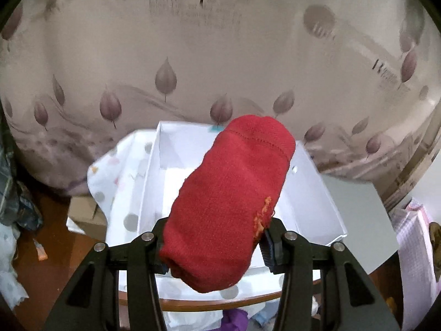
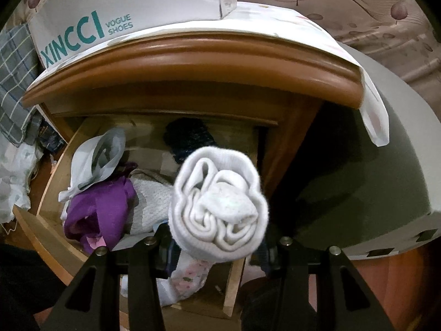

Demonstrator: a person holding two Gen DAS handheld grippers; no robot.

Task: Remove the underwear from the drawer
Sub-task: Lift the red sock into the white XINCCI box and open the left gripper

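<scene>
The back of the drawer (image 2: 154, 138) is hidden under the counter (image 2: 193, 63). A dark bundle (image 2: 190, 138) there is blurred. Clothes behind the white roll (image 2: 220, 207) are covered.

The white shoe box (image 2: 132, 5) on top of the wooden cabinet (image 2: 193, 63) carries teal lettering reading "XINCCI", its first letter partly cut off, with "VOGUE SHOES" beside it in smaller type. Dark print on the leaf-patterned fabric (image 1: 193, 55) is too blurred to read.
</scene>
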